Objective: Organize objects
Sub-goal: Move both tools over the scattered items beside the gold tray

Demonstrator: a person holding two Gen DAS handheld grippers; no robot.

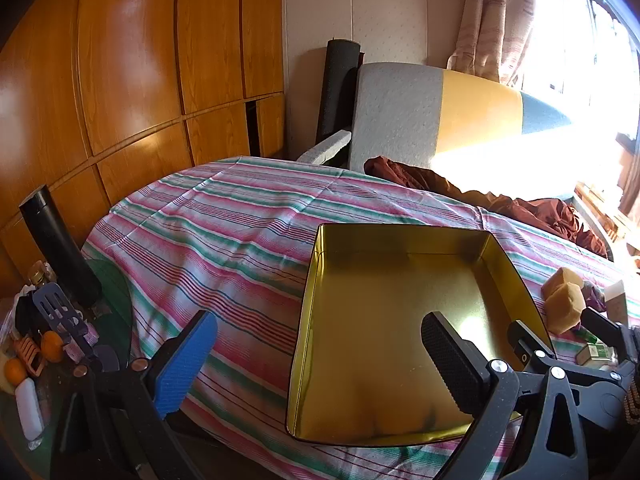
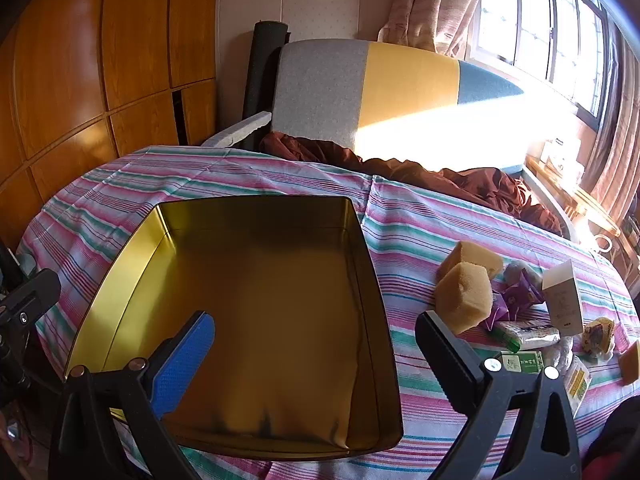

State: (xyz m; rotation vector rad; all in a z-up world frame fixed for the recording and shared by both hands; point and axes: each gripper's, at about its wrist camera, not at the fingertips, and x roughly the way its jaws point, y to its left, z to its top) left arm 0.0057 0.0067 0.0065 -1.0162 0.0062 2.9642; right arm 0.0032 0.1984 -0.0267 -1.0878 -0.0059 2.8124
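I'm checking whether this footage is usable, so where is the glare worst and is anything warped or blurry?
Left wrist view: sunlight from the window blows out the sofa seat; fisheye bows the wooden wardrobe. Right wrist view: the same washout on the sofa seat, soft reflections inside the gold tin, yet the sponges stay sharp.

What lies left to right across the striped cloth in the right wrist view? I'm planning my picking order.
Gold tin → front sponge block → purple wrappers → white carton → sponge piece at the edge.
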